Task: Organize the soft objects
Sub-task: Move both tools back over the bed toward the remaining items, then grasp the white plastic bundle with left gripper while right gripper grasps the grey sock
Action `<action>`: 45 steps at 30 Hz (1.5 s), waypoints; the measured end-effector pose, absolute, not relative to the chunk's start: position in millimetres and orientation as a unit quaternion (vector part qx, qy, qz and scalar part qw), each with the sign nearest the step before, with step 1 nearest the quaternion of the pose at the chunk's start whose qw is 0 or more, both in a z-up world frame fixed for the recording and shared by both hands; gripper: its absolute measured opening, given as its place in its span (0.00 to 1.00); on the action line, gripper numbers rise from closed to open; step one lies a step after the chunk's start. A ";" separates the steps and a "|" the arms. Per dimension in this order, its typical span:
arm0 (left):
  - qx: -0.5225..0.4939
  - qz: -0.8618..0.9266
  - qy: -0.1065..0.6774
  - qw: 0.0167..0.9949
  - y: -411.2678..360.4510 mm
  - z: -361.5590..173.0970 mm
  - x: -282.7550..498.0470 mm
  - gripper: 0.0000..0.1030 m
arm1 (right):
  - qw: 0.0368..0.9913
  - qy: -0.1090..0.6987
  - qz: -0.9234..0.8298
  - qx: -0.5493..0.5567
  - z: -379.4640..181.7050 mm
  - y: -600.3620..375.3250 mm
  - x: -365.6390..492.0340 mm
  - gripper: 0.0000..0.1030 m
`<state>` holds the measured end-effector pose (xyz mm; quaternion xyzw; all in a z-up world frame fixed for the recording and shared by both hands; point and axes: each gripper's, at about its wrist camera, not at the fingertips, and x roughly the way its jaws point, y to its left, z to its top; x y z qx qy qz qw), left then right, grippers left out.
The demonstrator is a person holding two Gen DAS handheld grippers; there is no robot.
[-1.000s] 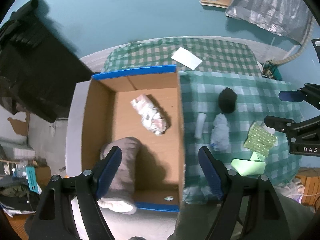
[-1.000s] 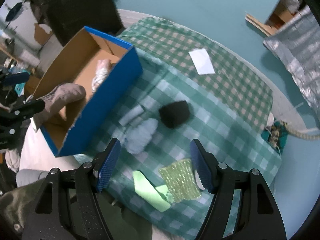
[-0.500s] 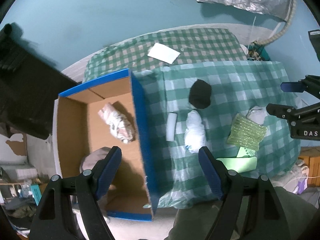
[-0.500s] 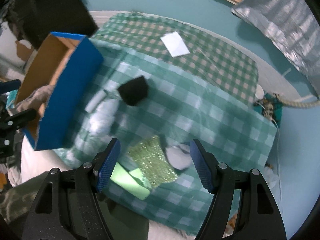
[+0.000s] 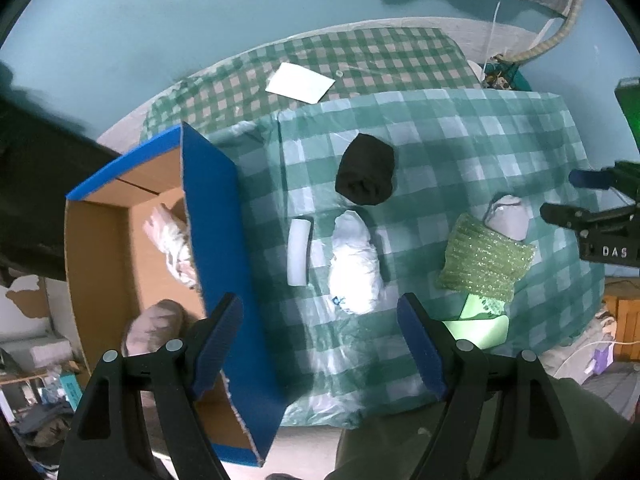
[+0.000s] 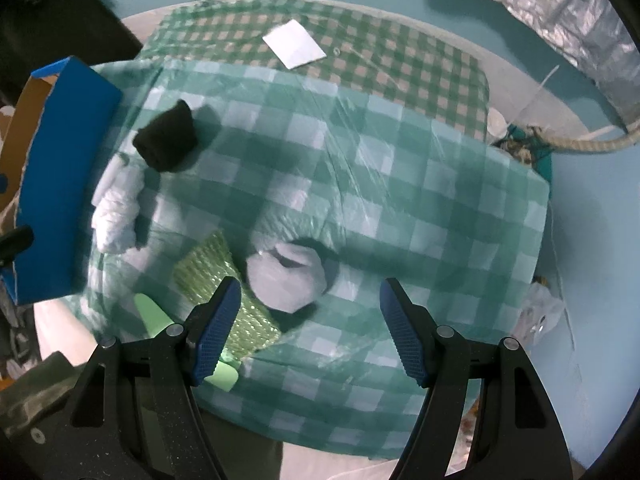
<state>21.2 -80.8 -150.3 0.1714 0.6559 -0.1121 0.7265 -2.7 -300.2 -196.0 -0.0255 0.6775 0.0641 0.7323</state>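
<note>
At lower left, the blue box (image 5: 224, 264) wall hides part of its bundles (image 5: 172, 236); both the left gripper (image 5: 320, 344) and the right gripper (image 6: 310, 328) gape empty.

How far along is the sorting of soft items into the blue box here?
Done: two soft bundles, a patterned one and a grey one, lie in the blue box. In hand: nothing; both tongs are open. Left on the table: black roll, white bundle, green knit, pale roll.
</note>
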 end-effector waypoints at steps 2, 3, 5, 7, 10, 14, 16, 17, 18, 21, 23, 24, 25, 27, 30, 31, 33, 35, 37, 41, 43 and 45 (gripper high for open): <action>0.164 -0.113 0.659 0.726 -82.3 -154.4 22.1 0.78 | 0.728 0.682 0.066 -0.017 -203.3 -303.6 -4.6 0.70; 0.161 -0.113 0.660 0.725 -82.6 -155.6 22.7 0.78 | 0.727 0.684 0.066 -0.014 -206.3 -304.1 -5.3 0.70; 0.154 -0.114 0.662 0.725 -84.1 -159.2 24.8 0.78 | 0.724 0.686 0.070 -0.006 -213.0 -305.5 -6.7 0.70; 0.154 -0.114 0.662 0.725 -85.9 -161.8 26.5 0.78 | 0.721 0.689 0.072 0.002 -219.3 -306.3 -6.7 0.70; 0.158 -0.114 0.663 0.722 -91.1 -167.9 29.2 0.78 | 0.717 0.693 0.070 0.014 -229.2 -308.6 -6.7 0.70; 0.164 -0.115 0.665 0.720 -98.5 -178.6 31.9 0.78 | 0.713 0.698 0.067 0.019 -240.9 -308.2 -5.0 0.70; 0.169 -0.114 0.668 0.715 -101.8 -186.3 32.8 0.78 | 0.710 0.700 0.067 0.019 -247.6 -306.4 -4.2 0.70; 0.172 -0.114 0.671 0.713 -103.2 -190.0 33.1 0.78 | 0.707 0.703 0.068 0.019 -251.4 -304.9 -4.0 0.70; 0.173 -0.114 0.672 0.711 -103.2 -192.2 33.4 0.78 | 0.705 0.705 0.069 0.019 -254.1 -303.5 -3.8 0.70; 0.177 -0.117 0.674 0.708 -106.0 -199.9 32.9 0.78 | 0.701 0.710 0.070 0.013 -264.0 -297.7 -4.7 0.70; 0.175 -0.116 0.679 0.703 -106.5 -206.9 33.7 0.78 | 0.699 0.711 0.071 0.012 -269.6 -295.1 -5.0 0.70; 0.174 -0.117 0.682 0.701 -106.7 -209.9 34.0 0.78 | 0.700 0.710 0.071 0.014 -271.5 -294.7 -4.5 0.70; 0.173 -0.117 0.684 0.699 -106.8 -213.3 34.7 0.78 | 0.701 0.709 0.071 0.016 -273.0 -294.5 -3.8 0.70; 0.173 -0.114 0.688 0.696 -107.4 -219.2 35.7 0.78 | 0.703 0.708 0.071 0.019 -274.5 -294.4 -3.4 0.70; 0.168 -0.114 0.693 0.692 -107.2 -228.5 38.5 0.78 | 0.705 0.705 0.077 0.013 -276.2 -291.2 -1.7 0.70; 0.164 -0.111 0.698 0.689 -106.2 -232.2 40.0 0.78 | 0.706 0.704 0.080 0.009 -276.5 -288.7 -1.3 0.70; 0.151 -0.109 0.705 0.684 -103.8 -238.1 43.2 0.78 | 0.706 0.702 0.089 -0.001 -278.0 -283.7 -0.4 0.56; 0.140 -0.106 0.711 0.681 -100.9 -242.2 46.3 0.78 | 0.707 0.700 0.102 -0.003 -279.6 -277.6 -0.6 0.43; 0.129 -0.101 0.717 0.678 -98.9 -247.4 49.6 0.78 | 0.708 0.698 0.110 -0.006 -278.9 -273.9 0.0 0.31; 0.116 -0.105 0.723 0.673 -101.5 -254.5 53.4 0.78 | 0.713 0.692 0.111 -0.009 -272.2 -271.3 0.5 0.27; 0.120 -0.105 0.725 0.670 -103.9 -260.1 55.0 0.78 | 0.716 0.690 0.105 -0.010 -268.9 -276.7 0.8 0.27; 0.128 -0.103 0.726 0.668 -106.0 -264.3 55.3 0.78 | 0.718 0.689 0.097 -0.010 -266.5 -283.5 1.3 0.27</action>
